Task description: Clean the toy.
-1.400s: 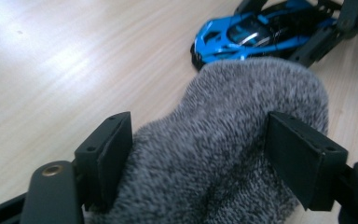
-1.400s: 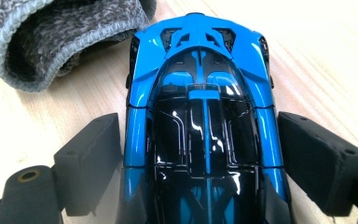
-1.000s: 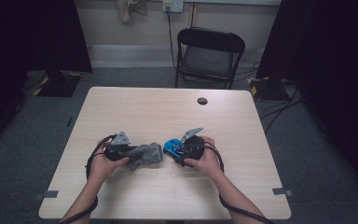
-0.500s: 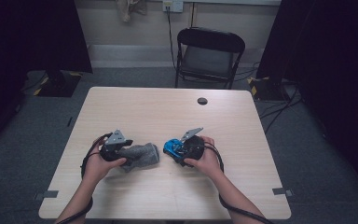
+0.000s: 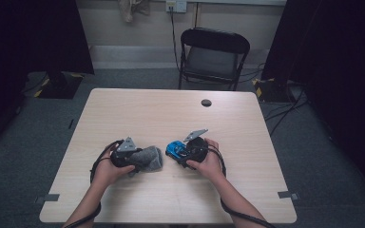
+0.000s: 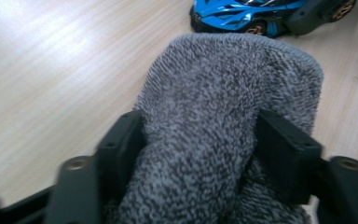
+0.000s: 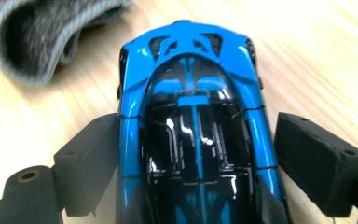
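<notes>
A grey fuzzy sock lies on the wooden table at the front, left of centre. My left gripper reaches into it from the left. In the left gripper view, both pads press the sock from the sides. The jaws of this gripper have just been closing with the sock between them. A glossy blue and black toy car sits just right of the sock. My right gripper holds it. In the right gripper view, the car fills the space between the pads of that gripper.
A black folding chair stands behind the table's far edge. A small black round cap sits in the tabletop near the back. Cables trail from both grippers across the near half of the table. Dark curtains flank the room.
The left hand shifted slightly to the left along the sock half a second ago and has come back to the right. The right hand and the car have stayed put.
</notes>
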The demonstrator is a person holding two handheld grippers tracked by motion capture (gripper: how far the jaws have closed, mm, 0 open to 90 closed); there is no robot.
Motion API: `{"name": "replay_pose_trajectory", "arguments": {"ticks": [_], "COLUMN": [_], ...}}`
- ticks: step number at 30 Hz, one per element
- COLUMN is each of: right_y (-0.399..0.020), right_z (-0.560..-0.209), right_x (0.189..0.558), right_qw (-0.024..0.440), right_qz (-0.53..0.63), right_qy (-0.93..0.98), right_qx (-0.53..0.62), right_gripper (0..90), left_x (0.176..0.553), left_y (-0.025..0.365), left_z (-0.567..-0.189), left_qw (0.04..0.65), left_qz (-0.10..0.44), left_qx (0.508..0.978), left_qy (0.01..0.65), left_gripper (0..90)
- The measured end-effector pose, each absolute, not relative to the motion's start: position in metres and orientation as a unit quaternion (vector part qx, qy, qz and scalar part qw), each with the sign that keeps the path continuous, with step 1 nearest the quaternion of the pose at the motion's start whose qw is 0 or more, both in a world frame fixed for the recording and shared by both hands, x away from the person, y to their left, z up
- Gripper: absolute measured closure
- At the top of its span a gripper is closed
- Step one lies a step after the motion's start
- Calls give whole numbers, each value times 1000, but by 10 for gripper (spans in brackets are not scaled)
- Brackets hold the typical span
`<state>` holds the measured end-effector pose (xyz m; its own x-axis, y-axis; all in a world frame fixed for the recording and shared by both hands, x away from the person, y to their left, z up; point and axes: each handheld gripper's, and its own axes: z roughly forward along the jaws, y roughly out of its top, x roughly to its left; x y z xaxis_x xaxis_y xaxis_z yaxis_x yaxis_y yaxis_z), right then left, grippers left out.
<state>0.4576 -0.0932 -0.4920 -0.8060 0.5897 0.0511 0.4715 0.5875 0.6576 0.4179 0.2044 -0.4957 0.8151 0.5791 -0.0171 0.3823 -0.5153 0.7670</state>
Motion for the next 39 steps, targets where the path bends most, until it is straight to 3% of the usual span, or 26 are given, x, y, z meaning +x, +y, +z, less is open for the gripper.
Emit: {"name": "replay_pose_trajectory", "arguments": {"ticks": [4,8,18,22,23,36,39], "right_y": [-91,-90,-88,-88,-88,-88,-85], "right_z": [-493,-492,-492,-489,-486,-485,-483], "right_x": [457,456,455,454,454,456,458], "right_qw": [94,99,104,103,101,97,105], "right_qz": [337,330,325,313,300,297,285], "right_qy": [890,895,894,895,901,907,914], "right_qx": [291,284,292,301,297,282,268], "right_gripper": [152,154,157,205,262,256,209], "left_x": [414,413,412,412,412,412,412], "left_y": [206,205,207,206,206,206,206], "left_z": [-496,-496,-498,-498,-499,-498,-498], "left_qw": [415,415,425,425,427,425,425], "left_qz": [101,95,97,99,101,102,102], "left_qx": [857,853,847,846,845,847,847], "left_qy": [288,301,305,306,306,303,302], "left_gripper": [527,605,610,610,610,608,608]}}
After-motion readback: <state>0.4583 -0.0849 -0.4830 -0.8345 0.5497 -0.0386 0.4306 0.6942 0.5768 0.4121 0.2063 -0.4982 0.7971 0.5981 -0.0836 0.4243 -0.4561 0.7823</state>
